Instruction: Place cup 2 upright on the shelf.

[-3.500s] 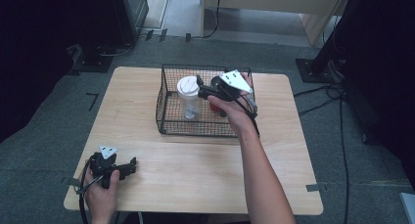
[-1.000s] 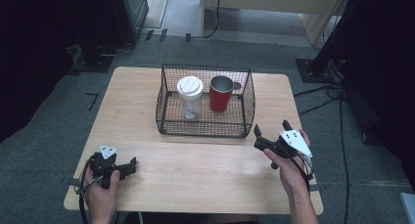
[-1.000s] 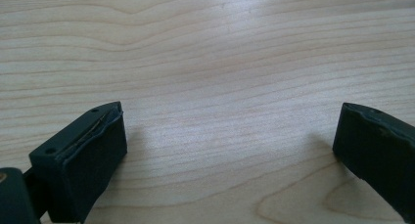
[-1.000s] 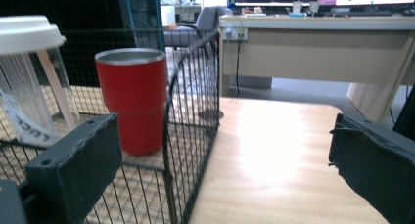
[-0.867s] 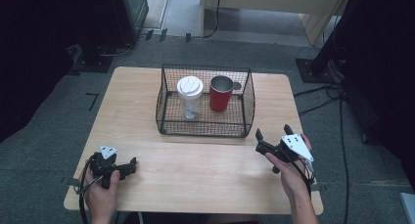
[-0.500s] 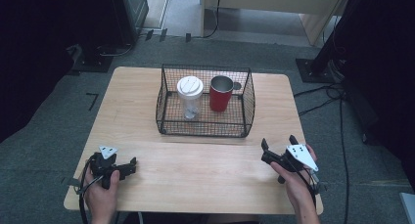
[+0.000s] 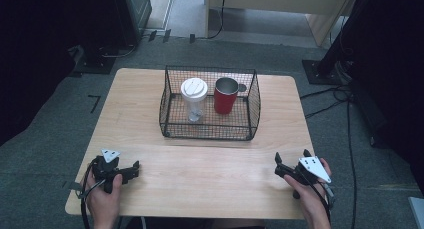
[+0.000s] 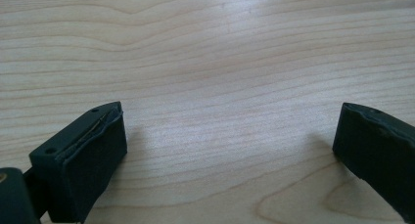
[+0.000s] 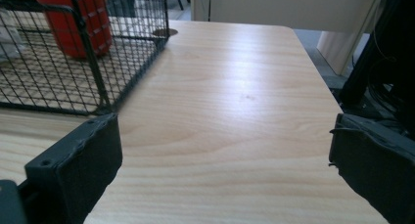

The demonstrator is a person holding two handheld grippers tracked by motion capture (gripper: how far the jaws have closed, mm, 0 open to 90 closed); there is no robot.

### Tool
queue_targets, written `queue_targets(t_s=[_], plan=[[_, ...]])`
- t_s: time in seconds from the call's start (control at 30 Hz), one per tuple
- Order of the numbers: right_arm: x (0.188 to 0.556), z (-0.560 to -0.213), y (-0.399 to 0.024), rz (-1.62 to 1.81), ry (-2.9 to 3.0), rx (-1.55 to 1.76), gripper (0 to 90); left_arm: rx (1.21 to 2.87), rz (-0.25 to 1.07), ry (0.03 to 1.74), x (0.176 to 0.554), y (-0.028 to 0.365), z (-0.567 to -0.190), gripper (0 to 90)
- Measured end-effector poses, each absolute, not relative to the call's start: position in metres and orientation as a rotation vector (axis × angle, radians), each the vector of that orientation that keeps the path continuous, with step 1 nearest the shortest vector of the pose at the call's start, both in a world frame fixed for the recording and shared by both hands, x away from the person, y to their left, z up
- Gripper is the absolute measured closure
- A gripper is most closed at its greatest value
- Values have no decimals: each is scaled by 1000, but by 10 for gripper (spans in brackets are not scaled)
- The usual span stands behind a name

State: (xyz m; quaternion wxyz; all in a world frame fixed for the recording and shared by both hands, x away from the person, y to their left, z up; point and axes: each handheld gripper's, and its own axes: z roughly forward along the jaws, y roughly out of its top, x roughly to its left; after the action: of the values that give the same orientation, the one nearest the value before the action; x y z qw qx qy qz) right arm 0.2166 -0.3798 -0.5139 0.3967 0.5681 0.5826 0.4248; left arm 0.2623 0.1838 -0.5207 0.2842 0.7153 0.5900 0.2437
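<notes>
A black wire basket (image 7: 170, 114) stands at the middle back of the wooden table (image 7: 140, 104). Inside it, a clear cup with a white lid (image 7: 193, 98) stands upright on the left and a red mug (image 7: 225, 95) on the right. My left gripper (image 7: 133, 170) rests at the table's front left, open over bare wood (image 8: 230, 121). My right gripper (image 7: 291, 155) sits at the front right, open and holding nothing (image 9: 225, 131). From the right gripper view, the basket (image 9: 93, 67) and the red mug (image 9: 80, 18) lie ahead on the left.
The table's right edge (image 9: 318, 72) runs close beside my right gripper. Black stand bases (image 7: 325, 71) and cables (image 7: 345, 96) lie on the grey floor to the right. A dark cabinet (image 7: 132, 9) stands beyond the table's far left corner.
My right gripper was at the basket with the red mug; the mug now stands inside, and the gripper has drawn back to the front right. The left gripper has stayed still.
</notes>
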Motion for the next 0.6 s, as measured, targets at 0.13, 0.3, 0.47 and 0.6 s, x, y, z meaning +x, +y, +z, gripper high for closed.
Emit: queue_targets(t_s=[0.13, 0.3, 0.47, 0.6], plan=[[213, -517, -385, 1053, 1482, 1454, 0, 1914, 652, 1579, 262, 184, -521, 0], [206, -521, -397, 1037, 1485, 1492, 0, 1920, 648, 1576, 262, 183, -520, 0], [200, -521, -407, 1024, 1516, 1525, 0, 1920, 648, 1575, 262, 183, -521, 0], [197, -522, -413, 989, 1561, 1559, 0, 1921, 648, 1575, 262, 183, -521, 0]])
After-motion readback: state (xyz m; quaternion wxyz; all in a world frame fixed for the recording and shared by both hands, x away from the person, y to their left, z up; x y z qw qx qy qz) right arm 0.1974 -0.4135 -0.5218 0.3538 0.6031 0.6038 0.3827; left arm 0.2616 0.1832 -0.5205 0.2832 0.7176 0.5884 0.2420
